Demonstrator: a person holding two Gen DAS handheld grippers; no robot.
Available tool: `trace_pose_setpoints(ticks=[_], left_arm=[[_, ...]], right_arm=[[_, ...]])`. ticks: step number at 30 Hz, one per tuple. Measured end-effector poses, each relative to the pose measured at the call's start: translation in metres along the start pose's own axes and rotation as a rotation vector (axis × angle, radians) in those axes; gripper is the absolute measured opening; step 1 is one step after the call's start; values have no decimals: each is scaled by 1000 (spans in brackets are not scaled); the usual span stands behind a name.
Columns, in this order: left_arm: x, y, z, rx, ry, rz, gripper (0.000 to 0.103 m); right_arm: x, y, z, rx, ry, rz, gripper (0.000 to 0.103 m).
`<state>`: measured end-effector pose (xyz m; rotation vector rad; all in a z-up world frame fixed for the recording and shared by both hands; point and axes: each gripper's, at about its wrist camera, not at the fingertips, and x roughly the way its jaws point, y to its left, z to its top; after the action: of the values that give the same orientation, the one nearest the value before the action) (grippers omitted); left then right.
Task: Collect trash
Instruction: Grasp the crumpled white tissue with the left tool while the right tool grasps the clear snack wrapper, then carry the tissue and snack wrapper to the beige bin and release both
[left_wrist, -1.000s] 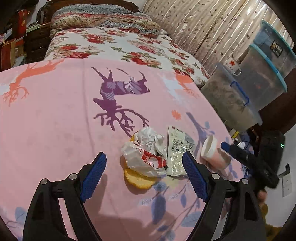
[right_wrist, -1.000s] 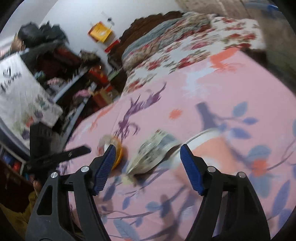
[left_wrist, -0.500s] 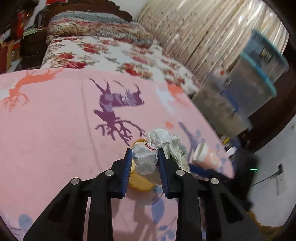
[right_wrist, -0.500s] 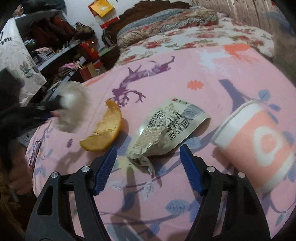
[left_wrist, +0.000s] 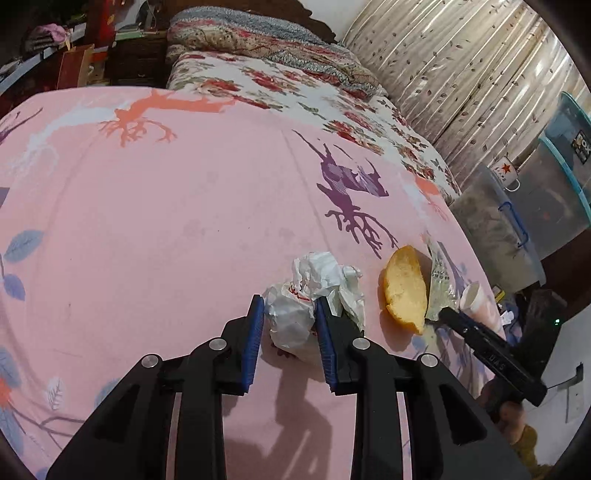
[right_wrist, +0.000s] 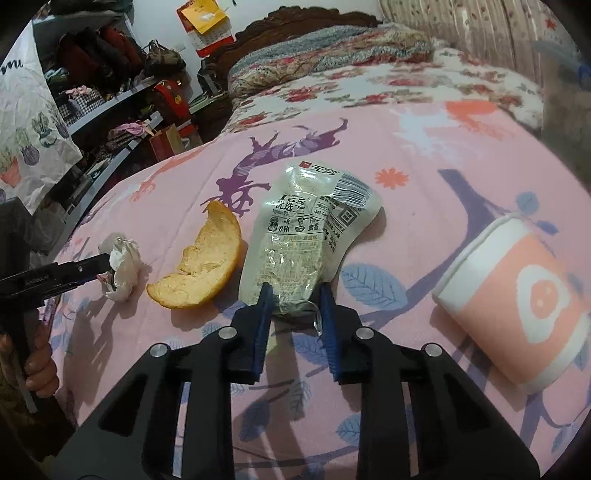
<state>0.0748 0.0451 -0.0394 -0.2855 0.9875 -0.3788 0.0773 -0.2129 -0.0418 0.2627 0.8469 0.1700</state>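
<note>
Room: bare pink bedsheet (left_wrist: 184, 229) toward 11 o'clock | left gripper (left_wrist: 290, 321) pinches crumpled wrapper (left_wrist: 295, 314) | right gripper (right_wrist: 295, 310) jaws closing on crinkly clear packet (right_wrist: 295, 236).

Sheet (left_wrist: 184, 229): pink, printed with purple and orange tree shapes, blue and grey leaves.
Quilt (left_wrist: 295, 92): white with red flowers.
Curtain (left_wrist: 461, 74): beige, small brown leaf print.
Wrapper (left_wrist: 295, 317): crumpled white with red marks.
Peel (right_wrist: 207, 258): orange rind, pale yellow inside.
Packet (right_wrist: 306, 240): clear, black print, red label, blue barcode.
Cup (right_wrist: 517, 306): salmon pink, white rim, white egg motif.
Gripper pads (right_wrist: 263, 317): blue on black.
</note>
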Motion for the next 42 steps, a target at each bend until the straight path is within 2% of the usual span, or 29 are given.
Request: trace_pose_setpoints(ticks=[4, 13, 20, 24, 25, 27, 30, 33, 36, 39, 42], left_arm=[[-1, 0, 1, -1, -1, -12, 26], [-17, -7, 6, -31, -2, -135, 26], [-22, -65, 26, 74, 0, -215, 26], [-4, -118, 41, 162, 38, -269, 26], [4, -141, 47, 198, 55, -294, 26], [18, -173, 52, 247, 81, -322, 26], [51, -249, 59, 353, 139, -378, 26], [82, -326, 57, 455, 187, -436, 26], [116, -400, 47, 542, 233, -482, 26], [156, -464, 36, 589, 288, -504, 26], [197, -510, 29, 593, 319, -495, 28]], right_arm=[[-7, 6, -3, -8, -39, -16, 23], [-39, 6, 5, -8, -148, 5, 22], [-72, -11, 11, 11, -247, 4, 22], [-97, -48, 9, 79, -308, -37, 22], [-103, -57, 8, 95, -323, -54, 22], [-124, -89, 3, 140, -365, -113, 22], [-154, -143, -9, 207, -407, -227, 22], [-178, -204, -21, 270, -409, -348, 22], [-189, -254, -28, 295, -365, -442, 22], [-185, -299, -30, 285, -286, -525, 23], [-165, -332, -29, 250, -163, -536, 28]])
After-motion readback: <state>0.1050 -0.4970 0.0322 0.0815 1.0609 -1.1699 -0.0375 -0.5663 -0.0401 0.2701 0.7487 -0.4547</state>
